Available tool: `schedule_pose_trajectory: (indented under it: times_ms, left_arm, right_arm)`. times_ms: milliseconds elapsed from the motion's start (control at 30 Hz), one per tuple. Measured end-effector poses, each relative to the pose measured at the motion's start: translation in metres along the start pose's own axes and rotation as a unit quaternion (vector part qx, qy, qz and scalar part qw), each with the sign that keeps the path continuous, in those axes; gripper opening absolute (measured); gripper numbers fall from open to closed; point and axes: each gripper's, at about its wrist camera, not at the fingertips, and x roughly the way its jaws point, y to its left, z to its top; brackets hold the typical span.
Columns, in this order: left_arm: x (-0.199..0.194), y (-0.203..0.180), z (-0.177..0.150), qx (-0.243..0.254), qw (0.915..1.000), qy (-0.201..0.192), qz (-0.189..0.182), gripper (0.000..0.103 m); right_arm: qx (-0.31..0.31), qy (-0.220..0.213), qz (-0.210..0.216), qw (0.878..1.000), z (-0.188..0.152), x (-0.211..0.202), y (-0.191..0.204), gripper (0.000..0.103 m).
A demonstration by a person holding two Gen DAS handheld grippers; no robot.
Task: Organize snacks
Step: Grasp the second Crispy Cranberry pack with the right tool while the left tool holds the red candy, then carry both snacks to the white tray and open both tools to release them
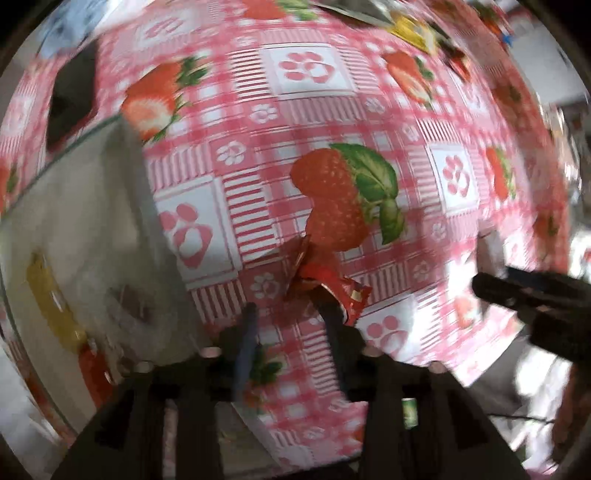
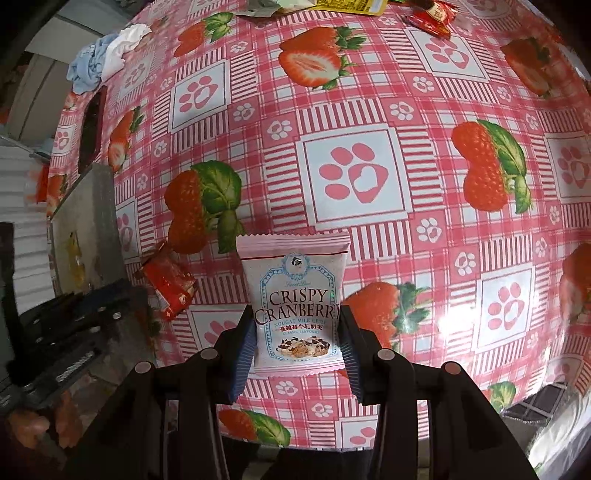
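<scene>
Left wrist view, motion-blurred: the left claw [image 1: 291,314] is clamped on a crumpled red snack wrapper [image 1: 325,286], its two fingers drawn close together over the strawberry-print cloth of the counter [image 1: 310,110]; a clear container [image 1: 77,229] stands toward the counter's left edge, with a yellow packet [image 1: 51,302] and a red one [image 1: 92,365] inside; the right claw [image 1: 532,291] enters from the right, its state unreadable here. Right wrist view: the right claw [image 2: 295,332] is clamped on a pink Crispy Cranberry packet [image 2: 295,299], one blue-padded finger at each side of the packet, which stands upright above the counter [image 2: 369,92] near its front edge; the left claw [image 2: 122,295] holds the red snack wrapper [image 2: 168,286] just beside the clear container [image 2: 88,221]; a bundled cloth [image 2: 107,55] lies at the far left corner; more snack packets [image 2: 432,16] lie along the far edge.
</scene>
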Motion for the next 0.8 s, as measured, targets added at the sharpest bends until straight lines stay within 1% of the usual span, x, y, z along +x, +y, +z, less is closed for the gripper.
schedule_pose_trajectory:
  times_ms: [33,67,100,167,200,267,333,400,467,533,700,767,800]
  left_arm:
    - [0.004,-0.007,0.001,0.024,0.9996,0.003,0.014,0.061]
    - [0.006,-0.011,0.001,0.031,0.9993,0.008,0.02,0.062]
    - [0.008,-0.013,0.003,0.036,0.9991,0.022,0.009,0.062]
    - [0.01,-0.01,0.007,-0.003,0.9995,0.029,-0.016,0.062]
    - [0.01,-0.006,0.009,-0.032,0.9985,0.033,-0.03,0.062]
    - [0.009,0.005,0.011,-0.091,0.9932,0.039,-0.062,0.063]
    - [0.007,0.011,0.012,-0.125,0.9875,0.044,-0.085,0.063]
    - [0.006,0.014,0.011,-0.143,0.9844,0.048,-0.091,0.063]
    - [0.007,0.019,0.012,-0.168,0.9794,0.053,-0.1,0.064]
    - [0.008,0.025,0.01,-0.189,0.9751,0.061,-0.1,0.065]
    - [0.021,0.031,0.014,-0.246,0.96,0.077,-0.11,0.065]
    - [0.028,0.028,0.016,-0.256,0.9574,0.083,-0.106,0.065]
    - [0.031,0.024,0.018,-0.254,0.9585,0.085,-0.097,0.065]
  right_arm:
    - [0.002,0.001,0.0,1.0,-0.002,0.0,0.0,0.044]
    - [0.005,0.002,0.0,1.0,-0.004,0.001,0.0,0.044]
    - [0.007,0.002,0.0,1.0,-0.006,0.001,-0.002,0.044]
    - [0.014,0.002,0.002,1.0,-0.011,0.001,-0.005,0.044]
    - [0.017,0.002,0.003,1.0,-0.013,0.001,-0.006,0.044]
    - [0.022,0.002,0.005,1.0,-0.018,-0.002,-0.009,0.044]
    - [0.025,0.001,0.007,1.0,-0.021,-0.003,-0.011,0.044]
    - [0.028,-0.001,0.009,1.0,-0.023,-0.006,-0.014,0.044]
    - [0.032,-0.002,0.011,0.999,-0.024,-0.008,-0.017,0.044]
    - [0.033,-0.002,0.013,0.999,-0.026,-0.009,-0.019,0.044]
    - [0.03,0.002,0.013,0.999,-0.027,-0.012,-0.021,0.044]
    - [0.029,0.003,0.013,0.999,-0.028,-0.012,-0.022,0.044]
    - [0.029,0.005,0.012,0.999,-0.028,-0.011,-0.022,0.044]
